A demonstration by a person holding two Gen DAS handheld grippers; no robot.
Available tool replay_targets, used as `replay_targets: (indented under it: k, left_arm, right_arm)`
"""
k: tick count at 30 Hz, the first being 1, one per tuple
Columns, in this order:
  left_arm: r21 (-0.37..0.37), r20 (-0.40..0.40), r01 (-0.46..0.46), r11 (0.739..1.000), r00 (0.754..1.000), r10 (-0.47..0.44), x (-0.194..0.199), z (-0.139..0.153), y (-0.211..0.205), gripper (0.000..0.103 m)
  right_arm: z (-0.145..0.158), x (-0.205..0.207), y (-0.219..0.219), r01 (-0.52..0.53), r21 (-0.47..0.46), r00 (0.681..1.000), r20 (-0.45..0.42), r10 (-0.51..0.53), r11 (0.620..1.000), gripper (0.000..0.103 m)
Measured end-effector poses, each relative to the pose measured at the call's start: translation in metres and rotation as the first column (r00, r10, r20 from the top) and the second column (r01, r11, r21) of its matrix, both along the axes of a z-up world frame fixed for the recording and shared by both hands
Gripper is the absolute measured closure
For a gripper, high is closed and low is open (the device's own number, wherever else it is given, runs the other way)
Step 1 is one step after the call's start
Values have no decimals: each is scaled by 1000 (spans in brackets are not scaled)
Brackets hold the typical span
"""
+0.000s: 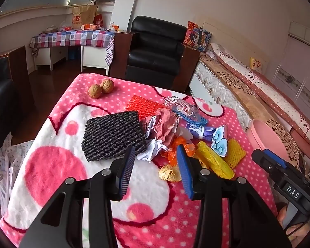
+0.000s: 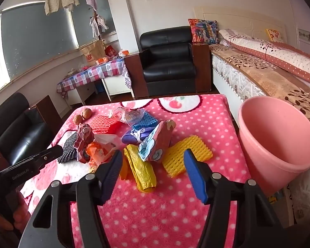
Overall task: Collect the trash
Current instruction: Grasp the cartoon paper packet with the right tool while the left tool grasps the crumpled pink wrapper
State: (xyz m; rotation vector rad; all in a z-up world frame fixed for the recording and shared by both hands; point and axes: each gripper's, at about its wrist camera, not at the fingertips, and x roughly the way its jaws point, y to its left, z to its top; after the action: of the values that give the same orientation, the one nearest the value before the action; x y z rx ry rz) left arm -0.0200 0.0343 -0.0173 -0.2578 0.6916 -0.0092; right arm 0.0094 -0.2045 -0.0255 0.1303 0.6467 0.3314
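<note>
A heap of trash lies on the pink dotted blanket (image 1: 57, 165): a black foam net (image 1: 113, 135), a red foam net (image 1: 143, 106), crumpled pink paper (image 1: 163, 128), an orange wrapper (image 1: 175, 146), gold foil (image 1: 169, 173), a yellow wrapper (image 2: 141, 169) and a yellow foam net (image 2: 186, 155). My left gripper (image 1: 156, 147) hovers open just short of the crumpled paper and orange wrapper, holding nothing. My right gripper (image 2: 153, 152) is open too, above the yellow wrapper, with nothing between its fingers. A pink bin (image 2: 277, 140) stands at the blanket's right edge.
Two walnuts (image 1: 101, 87) rest at the far left corner of the blanket. Beyond it stand a black armchair (image 2: 169, 62), a bed (image 2: 268, 70) on the right and a checked-cloth desk (image 1: 72, 38). A second dark chair (image 2: 20, 128) is on the left.
</note>
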Motion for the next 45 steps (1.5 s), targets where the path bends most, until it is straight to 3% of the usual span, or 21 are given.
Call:
replay_targets:
  k: [11,23,30,32,38,40,45]
  left_arm:
    - [33,-3,37,999,999,-37,17,-2,-11,60]
    - [42,-10,69,997,998,-68,32,-6,-11,61]
    - [48,-8,77,996,997,-76,38,-8,-12,61]
    - [45,-9,82,996,997,-82,41,-9,-11,70]
    - [43,-30,82,996,996,-80,46,-16,-9,75]
    - [40,-32,92,995,995,-90,47,-17,-9,85]
    - [39,-10,121,992,993,-120,44,-15,-12,91]
  right_arm:
    - [-10,7,-10,11,19,999,-46,-10,1000,57]
    - [-13,34,1,-47,50,994,-99,51,998,57]
    - [-17,48,16,-71,8,992,-108,72,997,57]
    - [-19,52,18,-73,-8,990,-124,71,997,57]
    - [-27,60,21,-71,-21,986,-154,67,997,57]
    - [-30,63,22,-72,-14,984,-164,69,997,57]
    - [-36,69,22,-70,5,978,-196,69,998,57]
